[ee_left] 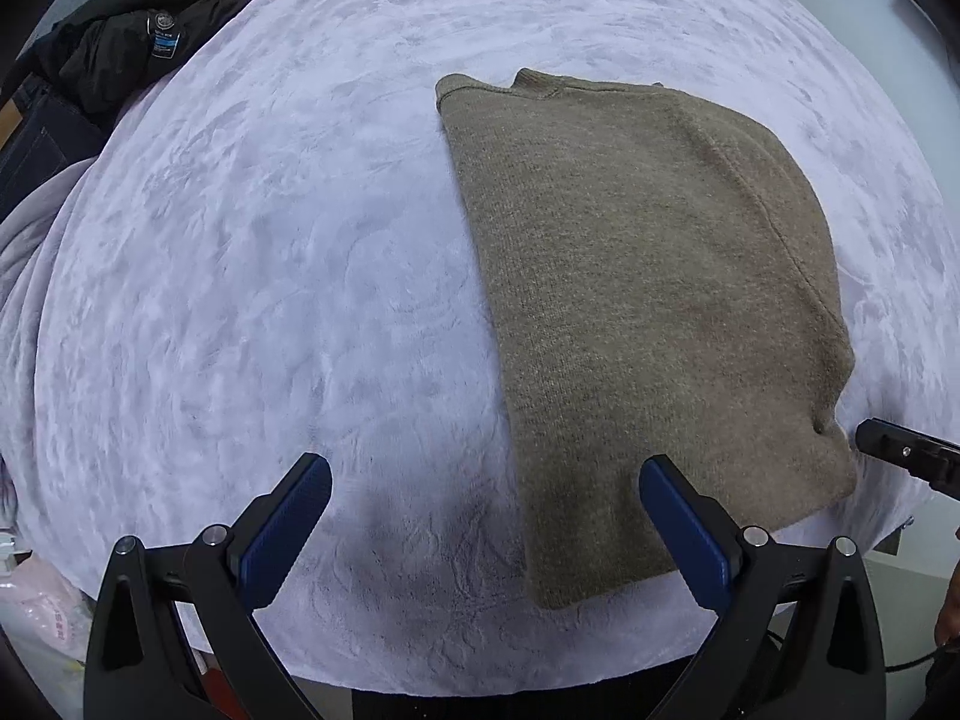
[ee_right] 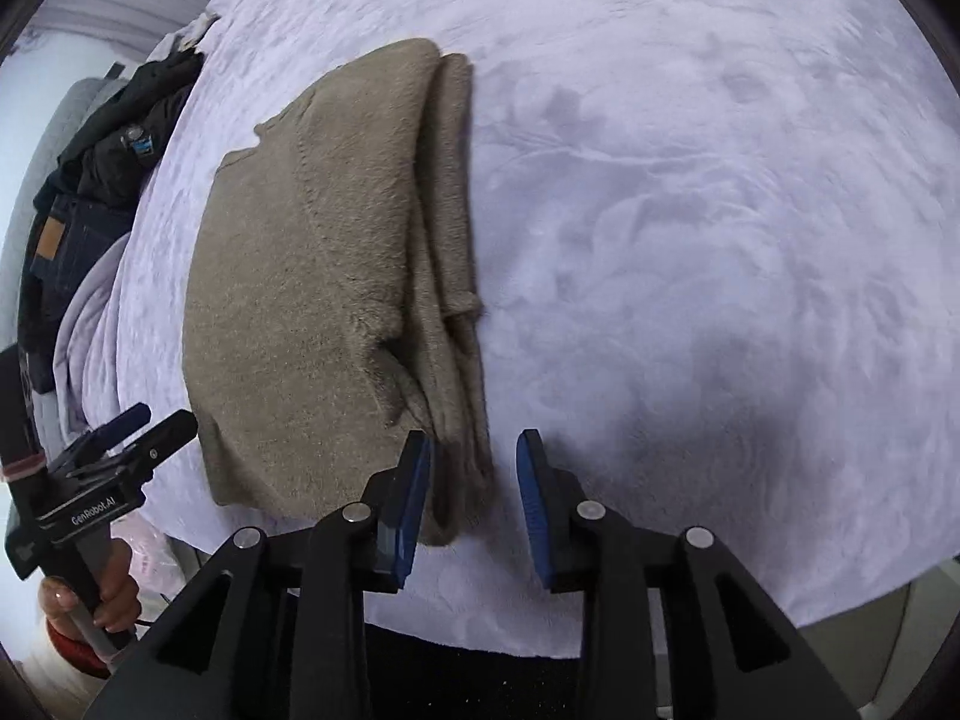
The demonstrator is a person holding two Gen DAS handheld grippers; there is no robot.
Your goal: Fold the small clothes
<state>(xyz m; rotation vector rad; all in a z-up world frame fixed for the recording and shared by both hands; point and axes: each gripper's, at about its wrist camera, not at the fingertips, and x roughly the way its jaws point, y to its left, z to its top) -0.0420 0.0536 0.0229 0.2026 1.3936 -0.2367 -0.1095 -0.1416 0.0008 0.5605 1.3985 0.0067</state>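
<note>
A brown knit sweater (ee_left: 630,276) lies folded in a long stack on the lavender plush blanket (ee_left: 240,240). My left gripper (ee_left: 486,468) hangs wide open above the blanket, its right finger over the sweater's near left corner, nothing between the pads. In the right wrist view the sweater (ee_right: 312,276) shows its layered folded edge on the right side. My right gripper (ee_right: 475,441) stands partly open over the near end of that edge; fabric lies between the jaws beside the left pad, unpressed. The left gripper (ee_right: 156,423) also appears there, held by a hand (ee_right: 102,594).
A heap of black jacket (ee_left: 138,42) and dark jeans (ee_right: 66,240) sits at the blanket's far left edge. A pink plastic bag (ee_left: 42,606) lies below the near left edge. The blanket (ee_right: 690,210) stretches bare to the sweater's right.
</note>
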